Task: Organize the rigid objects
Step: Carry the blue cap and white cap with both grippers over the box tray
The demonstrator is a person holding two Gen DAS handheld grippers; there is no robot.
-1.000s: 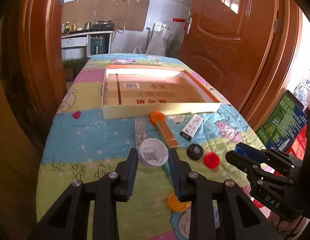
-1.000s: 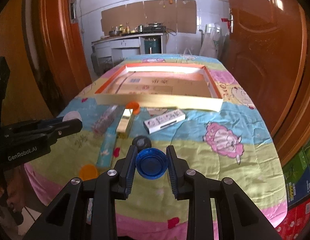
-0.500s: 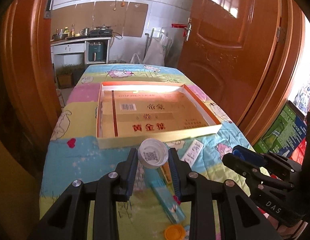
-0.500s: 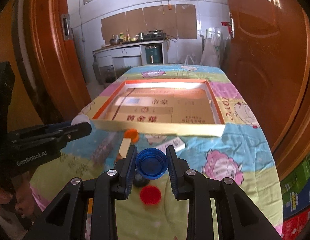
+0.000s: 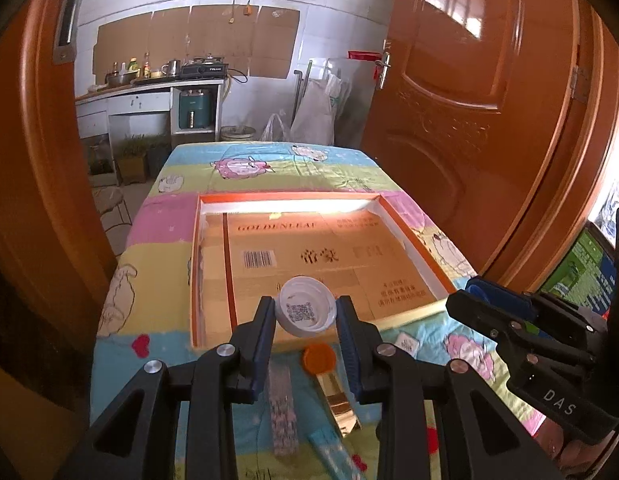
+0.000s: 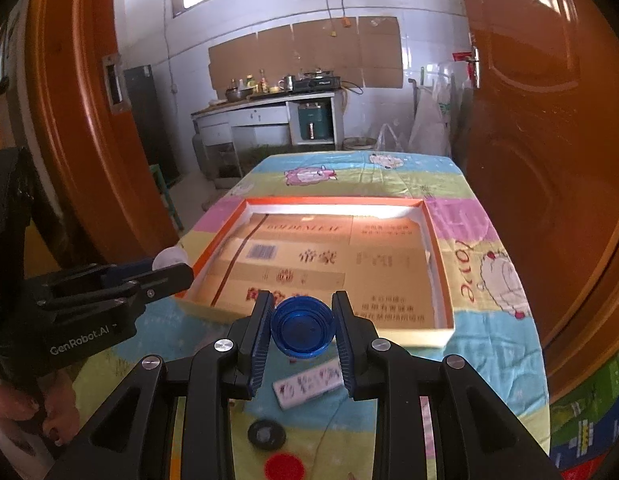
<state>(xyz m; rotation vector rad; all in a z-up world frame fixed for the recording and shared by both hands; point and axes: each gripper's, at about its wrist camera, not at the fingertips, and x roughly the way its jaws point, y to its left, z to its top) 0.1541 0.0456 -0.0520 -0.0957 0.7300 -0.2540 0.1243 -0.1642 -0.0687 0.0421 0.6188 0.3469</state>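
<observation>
— Left gripper [image 5: 305,316]?
— Clamped on the white cap [image 5: 306,311], open side toward the camera, a printed code inside. Held above the near edge of the shallow cardboard box [image 5: 197,248].

— Right gripper [image 6: 302,328]?
— Pinching the blue cap [image 6: 302,327], hollow side facing the lens. Raised in front of the box's near wall, toward its middle; seen from the left wrist, off the box's near right corner.

— Left on the patterned cloth [image 6: 497,344]?
— All on the near side of the box: an orange cap [image 5: 319,358] just below the near wall, a gold bar [image 5: 338,399] and a clear patterned strip [image 5: 282,412] nearer the camera, a pale blue packet [image 5: 337,454] nearest. Toward the box's right half, a white printed card [image 6: 308,388], then a black cap [image 6: 266,434] and a red cap [image 6: 284,467] closer in.

— Inside the box?
— Only its printed cardboard floor visible.
</observation>
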